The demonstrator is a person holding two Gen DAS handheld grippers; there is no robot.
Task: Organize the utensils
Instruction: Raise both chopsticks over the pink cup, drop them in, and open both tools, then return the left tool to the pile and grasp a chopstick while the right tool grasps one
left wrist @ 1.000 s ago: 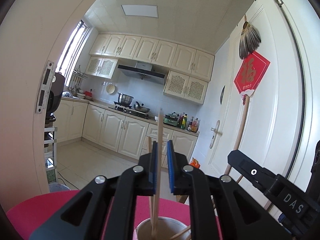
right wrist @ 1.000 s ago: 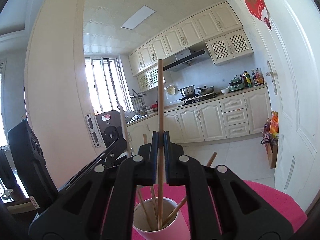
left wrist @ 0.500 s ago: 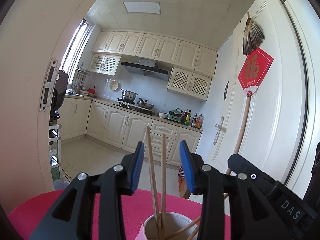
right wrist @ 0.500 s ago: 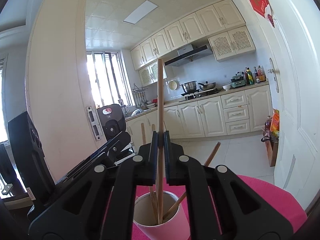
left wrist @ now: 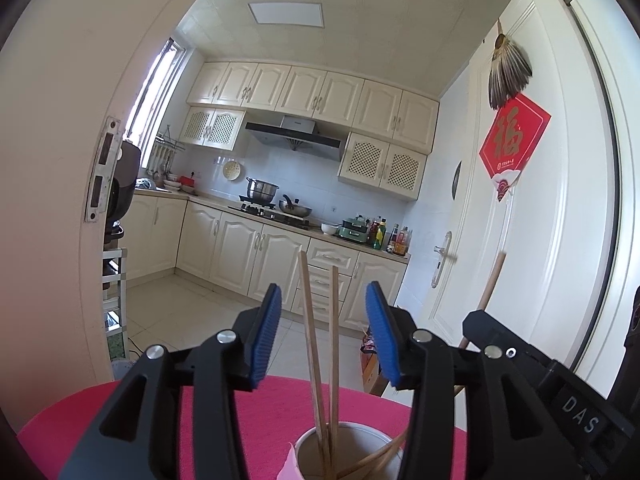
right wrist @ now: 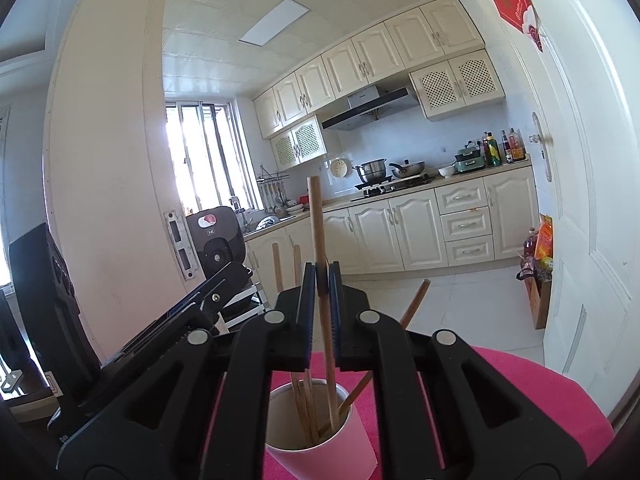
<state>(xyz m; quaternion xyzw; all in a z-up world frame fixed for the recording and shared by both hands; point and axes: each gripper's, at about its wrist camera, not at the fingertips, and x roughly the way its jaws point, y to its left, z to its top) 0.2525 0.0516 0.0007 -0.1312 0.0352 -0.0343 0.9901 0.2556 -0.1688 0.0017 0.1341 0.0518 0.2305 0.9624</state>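
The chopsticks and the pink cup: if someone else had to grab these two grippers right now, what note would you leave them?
Left gripper: jaws opening, blue pads clear of the two chopsticks that stand between them; it holds nothing.
Right gripper: jaws just starting to open around one upright chopstick, whose lower end is already inside the pink cup.
The cup stands on the pink tablecloth, with several chopsticks in it, some leaning.
Done: chopsticks are in the cup.
Left: finish letting go on the right, then lift both grippers clear. I cannot see any other utensils waiting.
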